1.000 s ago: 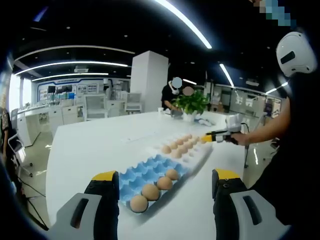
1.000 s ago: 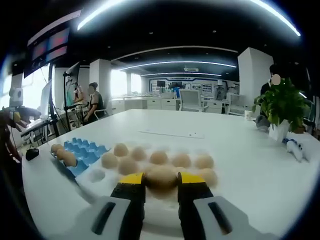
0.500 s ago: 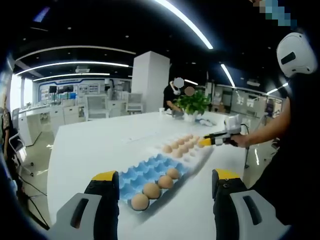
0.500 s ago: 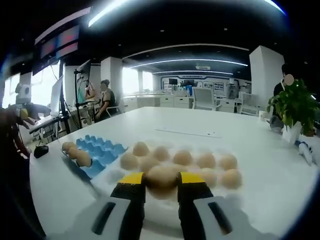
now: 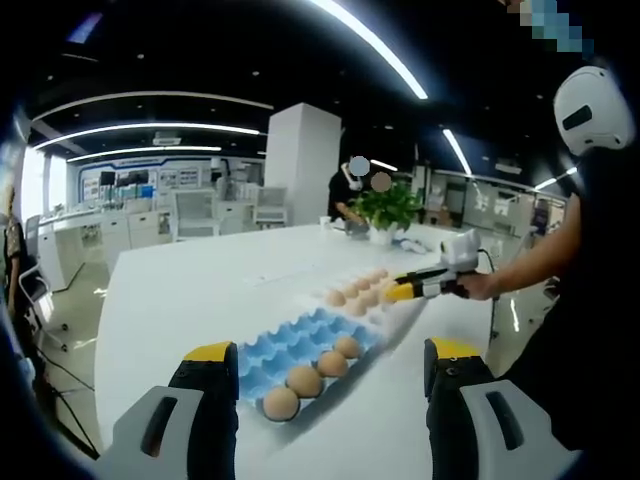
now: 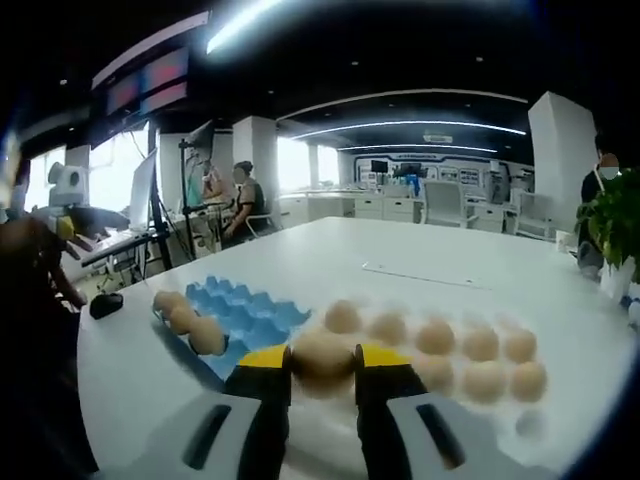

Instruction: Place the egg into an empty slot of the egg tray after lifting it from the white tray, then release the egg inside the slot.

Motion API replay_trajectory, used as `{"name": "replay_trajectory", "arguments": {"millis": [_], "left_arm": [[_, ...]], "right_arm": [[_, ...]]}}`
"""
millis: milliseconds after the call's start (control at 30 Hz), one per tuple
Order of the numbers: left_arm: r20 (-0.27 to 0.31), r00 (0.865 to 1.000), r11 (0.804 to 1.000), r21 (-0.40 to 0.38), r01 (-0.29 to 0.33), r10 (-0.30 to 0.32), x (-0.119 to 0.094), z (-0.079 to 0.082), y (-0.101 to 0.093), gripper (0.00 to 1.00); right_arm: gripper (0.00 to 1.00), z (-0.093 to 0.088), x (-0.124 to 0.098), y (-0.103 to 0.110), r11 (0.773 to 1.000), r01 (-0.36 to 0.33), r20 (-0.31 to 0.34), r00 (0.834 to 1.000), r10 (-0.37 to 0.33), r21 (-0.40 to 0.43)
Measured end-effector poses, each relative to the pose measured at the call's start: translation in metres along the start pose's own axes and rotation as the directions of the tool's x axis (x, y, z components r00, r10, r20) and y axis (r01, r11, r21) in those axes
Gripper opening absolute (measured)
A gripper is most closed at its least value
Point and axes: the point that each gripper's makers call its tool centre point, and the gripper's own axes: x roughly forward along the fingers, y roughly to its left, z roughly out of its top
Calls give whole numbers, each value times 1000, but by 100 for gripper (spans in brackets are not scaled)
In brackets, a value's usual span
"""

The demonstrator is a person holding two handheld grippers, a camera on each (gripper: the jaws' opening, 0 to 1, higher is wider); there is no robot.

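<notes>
In the right gripper view my right gripper is shut on a tan egg, held above the white tray that carries several more eggs. To its left lies the blue egg tray with three eggs along its near-left edge. In the left gripper view my left gripper stands open over the table, nothing between its jaws. Just ahead of it is the blue egg tray; beyond, the right gripper hovers over the white tray.
A long white table carries both trays. A potted plant stands at its far end, with seated people behind it. A paper sheet lies mid-table. A person's arm holds the right gripper. Desks and chairs fill the room behind.
The right gripper, still holding the egg, has travelled leftward from over the white tray toward the blue egg tray. The left gripper has stayed put.
</notes>
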Motion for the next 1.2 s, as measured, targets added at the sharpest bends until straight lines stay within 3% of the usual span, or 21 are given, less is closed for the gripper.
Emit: {"name": "replay_trajectory", "arguments": {"millis": [100, 500, 900, 1200], "left_arm": [[1, 1000, 1000, -1, 0, 0, 1, 0, 0, 77], [4, 1000, 1000, -1, 0, 0, 0, 1, 2, 77], [7, 1000, 1000, 0, -5, 5, -4, 2, 4, 76], [5, 1000, 1000, 0, -10, 10, -5, 2, 3, 76]], "right_arm": [[25, 0, 7, 16, 999, -42, -4, 999, 42, -6], [25, 0, 21, 45, 994, -110, -10, 994, 110, -10], [25, -1, 35, 71, 985, -171, -23, 985, 171, -17], [25, -5, 42, 79, 981, -193, -37, 981, 192, -26]]}}
